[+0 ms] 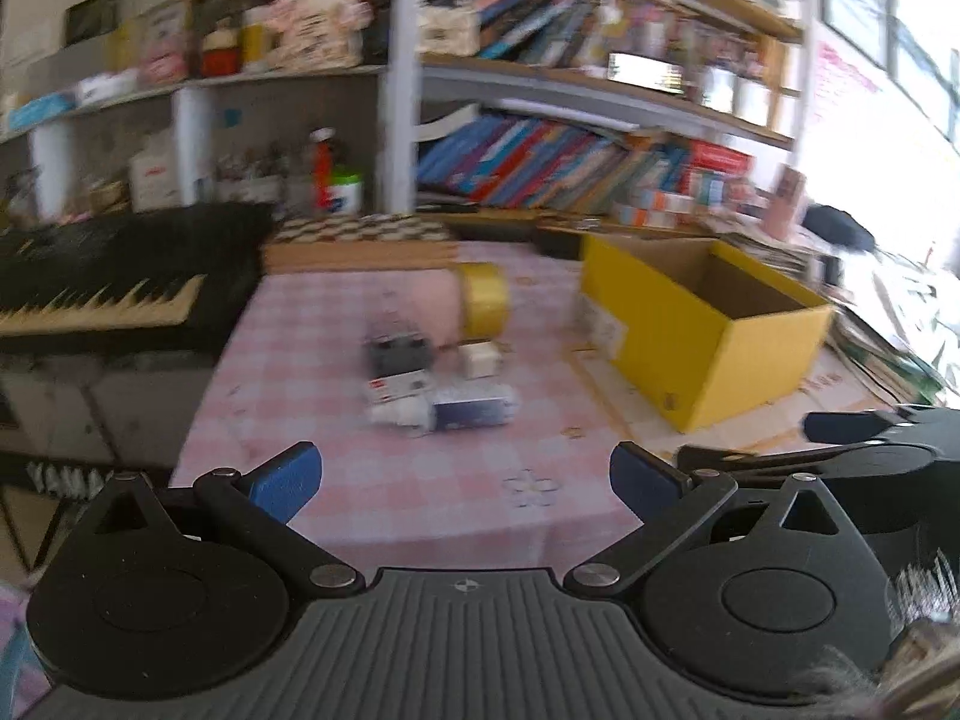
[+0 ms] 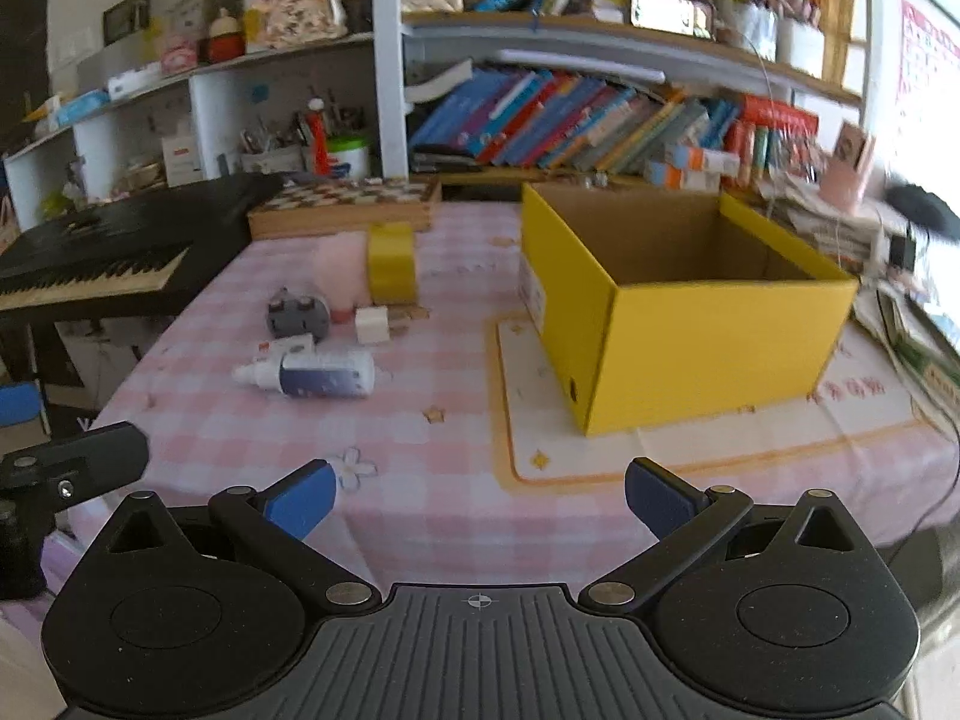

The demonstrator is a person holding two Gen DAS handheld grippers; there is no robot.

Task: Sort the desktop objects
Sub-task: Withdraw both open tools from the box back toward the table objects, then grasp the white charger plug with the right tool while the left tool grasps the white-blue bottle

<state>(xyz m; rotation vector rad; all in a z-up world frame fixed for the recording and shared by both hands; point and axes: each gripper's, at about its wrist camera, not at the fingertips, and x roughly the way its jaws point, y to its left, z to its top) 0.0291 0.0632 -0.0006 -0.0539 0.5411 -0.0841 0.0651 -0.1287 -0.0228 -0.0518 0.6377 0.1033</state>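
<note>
Both spread wide and empty: left gripper [image 1: 465, 480], right gripper [image 2: 480, 495]. Ahead and left of the right one, a clustered bottle [image 2: 321, 375], white cube [image 2: 372, 324] and grey gadget [image 2: 297, 315]; yellow box [image 2: 690, 324] ahead-right. Risk of nudging neighbours or rolling the bottle, given tight packing.

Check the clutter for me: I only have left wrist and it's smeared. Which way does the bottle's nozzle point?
Observer: The bottle lies on its side, with its white nozzle toward the keyboard.
Operator: Dark blob behind it?
Observer: A grey gadget with two round knobs on its upper face.
Operator: Right gripper free?
Observer: Yes. The right gripper is open with nothing between its fingers, at the near edge of the table, short of the yellow box.
</note>
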